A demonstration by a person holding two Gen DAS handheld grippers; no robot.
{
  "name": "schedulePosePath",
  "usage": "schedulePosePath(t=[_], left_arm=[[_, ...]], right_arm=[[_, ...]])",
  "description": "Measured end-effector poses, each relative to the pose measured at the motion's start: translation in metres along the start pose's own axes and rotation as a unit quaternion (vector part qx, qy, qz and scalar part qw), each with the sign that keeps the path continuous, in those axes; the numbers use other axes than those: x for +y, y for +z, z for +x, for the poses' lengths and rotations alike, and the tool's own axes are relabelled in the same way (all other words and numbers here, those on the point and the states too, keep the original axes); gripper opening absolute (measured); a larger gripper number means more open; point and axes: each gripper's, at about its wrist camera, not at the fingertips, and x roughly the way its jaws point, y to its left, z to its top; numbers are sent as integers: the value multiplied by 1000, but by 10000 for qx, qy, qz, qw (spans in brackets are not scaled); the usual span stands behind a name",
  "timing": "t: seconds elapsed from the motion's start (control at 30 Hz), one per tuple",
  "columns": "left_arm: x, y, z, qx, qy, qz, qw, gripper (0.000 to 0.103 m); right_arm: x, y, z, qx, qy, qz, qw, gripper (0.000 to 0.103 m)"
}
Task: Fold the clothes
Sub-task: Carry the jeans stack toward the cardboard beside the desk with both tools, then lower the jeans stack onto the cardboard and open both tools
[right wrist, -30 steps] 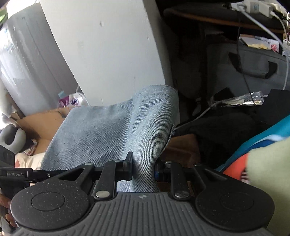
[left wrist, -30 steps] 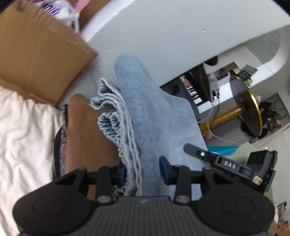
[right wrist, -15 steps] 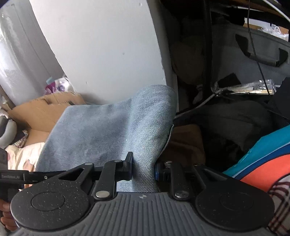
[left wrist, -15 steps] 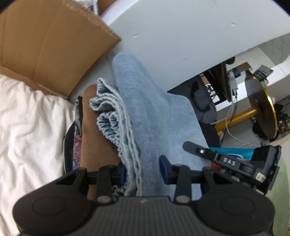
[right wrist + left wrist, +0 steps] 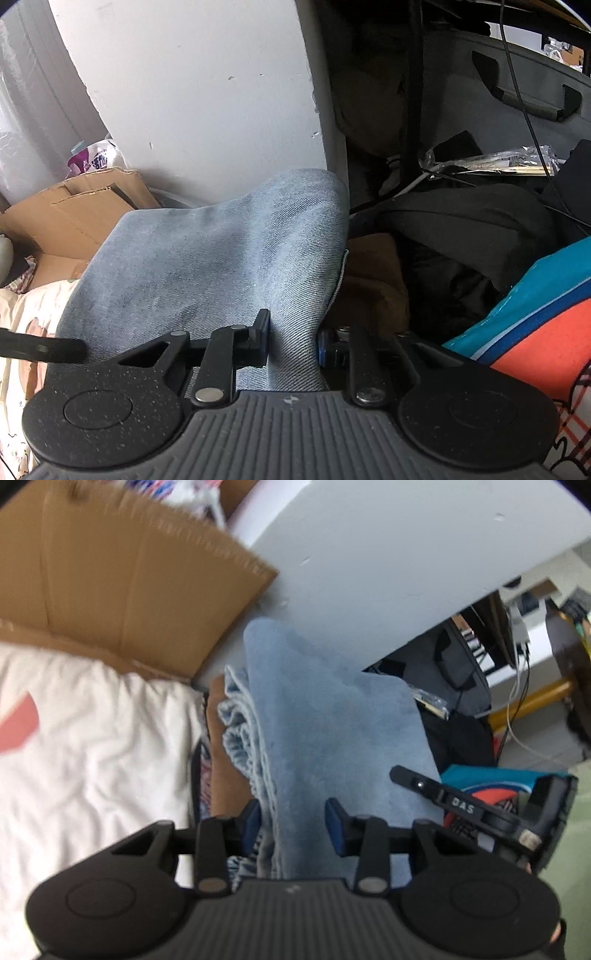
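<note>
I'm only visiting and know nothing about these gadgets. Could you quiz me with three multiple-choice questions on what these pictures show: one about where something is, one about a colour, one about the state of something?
1. Where is the cardboard relative to the white cloth in the left wrist view?
A. above and behind it
B. under the tongs
C. on the blue garment

2. What colour is the garment held in the tongs?
A. dark green
B. light blue
C. red

3. What state are the right tongs in?
A. wide open and empty
B. closed on the garment
C. lying on the floor

Answers:
1 A: the cardboard sits past the white cloth.
2 B: the denim garment is pale blue in both views.
3 B: the right tongs pinch a fold of the fabric; the left tongs also have it between them.
</note>
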Motion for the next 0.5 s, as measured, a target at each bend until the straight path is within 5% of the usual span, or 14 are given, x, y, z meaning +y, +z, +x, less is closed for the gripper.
schedulePosePath(t=[0.23, 0.5], left_arm=[[-32, 28, -28, -135, 287, 796, 9963, 38], [-60, 33, 5, 76, 381, 1503, 9879, 36]], right_arm=[[0, 4, -1, 24, -9, 8, 10000, 27], [-1, 2, -2, -33, -55, -4, 10000, 31]])
